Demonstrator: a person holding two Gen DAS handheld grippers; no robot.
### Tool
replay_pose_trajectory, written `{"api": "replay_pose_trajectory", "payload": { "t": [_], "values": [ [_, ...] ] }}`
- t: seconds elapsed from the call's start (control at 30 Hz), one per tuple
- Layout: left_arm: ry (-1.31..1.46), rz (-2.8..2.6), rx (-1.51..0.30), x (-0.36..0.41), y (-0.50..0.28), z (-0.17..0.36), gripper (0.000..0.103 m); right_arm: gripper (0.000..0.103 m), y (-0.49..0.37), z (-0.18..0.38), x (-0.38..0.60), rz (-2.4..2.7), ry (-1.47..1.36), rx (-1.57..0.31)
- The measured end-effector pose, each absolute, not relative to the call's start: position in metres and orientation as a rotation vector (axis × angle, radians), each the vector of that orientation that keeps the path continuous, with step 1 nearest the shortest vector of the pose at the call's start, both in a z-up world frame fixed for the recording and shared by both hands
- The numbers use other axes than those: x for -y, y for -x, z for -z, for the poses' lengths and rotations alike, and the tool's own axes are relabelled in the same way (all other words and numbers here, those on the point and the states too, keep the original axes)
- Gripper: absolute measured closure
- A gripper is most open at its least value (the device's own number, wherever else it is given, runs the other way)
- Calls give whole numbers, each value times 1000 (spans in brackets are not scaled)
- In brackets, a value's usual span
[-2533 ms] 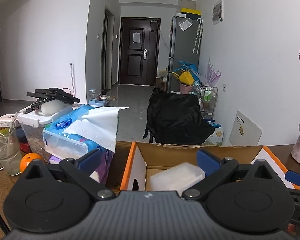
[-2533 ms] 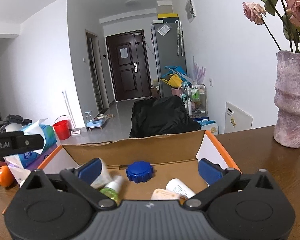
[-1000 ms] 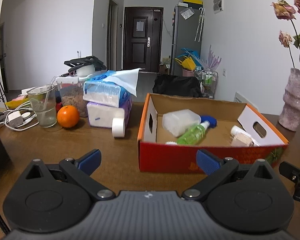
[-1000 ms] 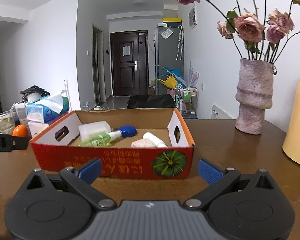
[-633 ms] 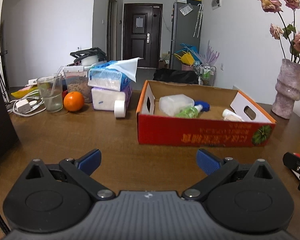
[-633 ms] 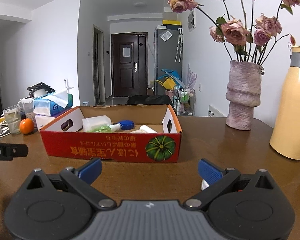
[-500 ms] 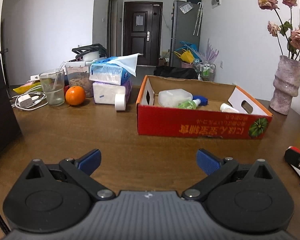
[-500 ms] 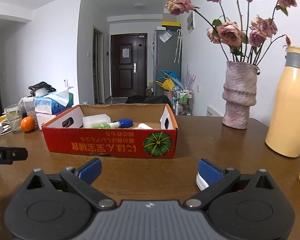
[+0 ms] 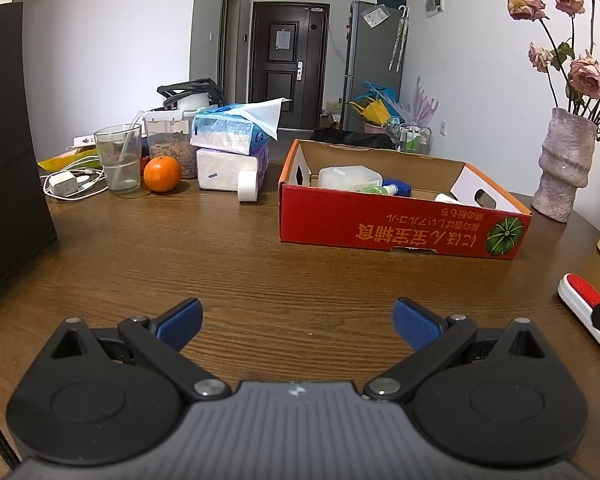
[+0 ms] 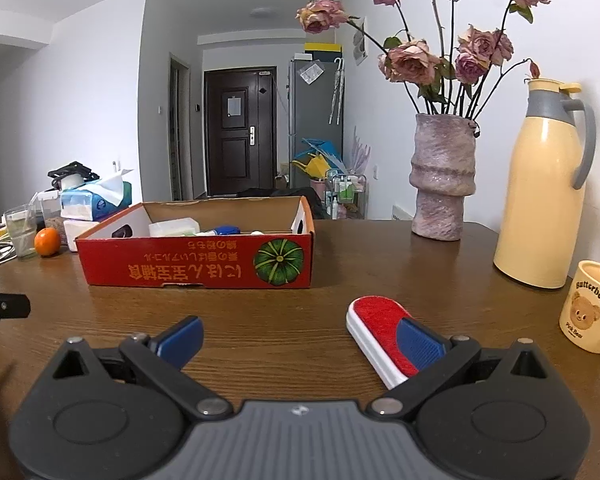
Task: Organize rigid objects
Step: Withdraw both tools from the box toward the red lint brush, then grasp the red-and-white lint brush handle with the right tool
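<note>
A red cardboard box stands on the brown wooden table, also in the right wrist view. It holds a clear plastic container, a green spray bottle with a blue cap and a white bottle. A red and white lint brush lies on the table under my right gripper's right finger; it also shows in the left wrist view. My left gripper is open and empty over bare table. My right gripper is open and empty.
At the left stand tissue packs, a tape roll, an orange, a glass, a charger with cables and a dark box. At the right stand a vase of roses, a yellow thermos and a bear mug.
Both grippers have pulled back from over the box toward the near table edge and lowered. The lint brush, thermos and mug have come into the right wrist view.
</note>
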State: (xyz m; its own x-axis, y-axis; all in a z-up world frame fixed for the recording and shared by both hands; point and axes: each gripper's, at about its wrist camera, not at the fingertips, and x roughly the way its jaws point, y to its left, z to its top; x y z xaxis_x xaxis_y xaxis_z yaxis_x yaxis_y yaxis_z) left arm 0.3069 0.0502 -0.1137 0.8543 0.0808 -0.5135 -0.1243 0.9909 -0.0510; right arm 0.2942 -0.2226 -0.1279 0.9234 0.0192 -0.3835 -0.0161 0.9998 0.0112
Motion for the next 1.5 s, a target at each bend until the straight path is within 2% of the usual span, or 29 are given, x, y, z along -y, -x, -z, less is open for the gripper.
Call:
{"api": "replay_pose_trajectory", "payload": {
  "t": [0.43, 0.77, 0.83, 1.0, 1.07, 1.17, 1.5],
  "values": [
    [86, -109, -550, -51, -310, 116, 0, 0, -301, 129, 285, 46, 15, -447],
    [83, -118, -570, -51, -315, 120, 0, 1, -346, 149, 312, -52, 51, -674],
    [84, -116, -572, -51, -315, 120, 0, 5, -351, 153, 315, -70, 48, -706],
    [83, -109, -578, -50, -315, 121, 0, 23, -360, 162, 316, -100, 25, -759],
    [84, -108, -578, -50, -315, 121, 0, 28, -362, 164, 315, -101, 22, -756],
    [85, -106, -580, -50, -315, 121, 0, 48, -364, 162, 314, -95, 16, -747],
    [125, -95, -597, -57, -320, 120, 0, 48, -360, 148, 295, -85, -37, -654]
  ]
}}
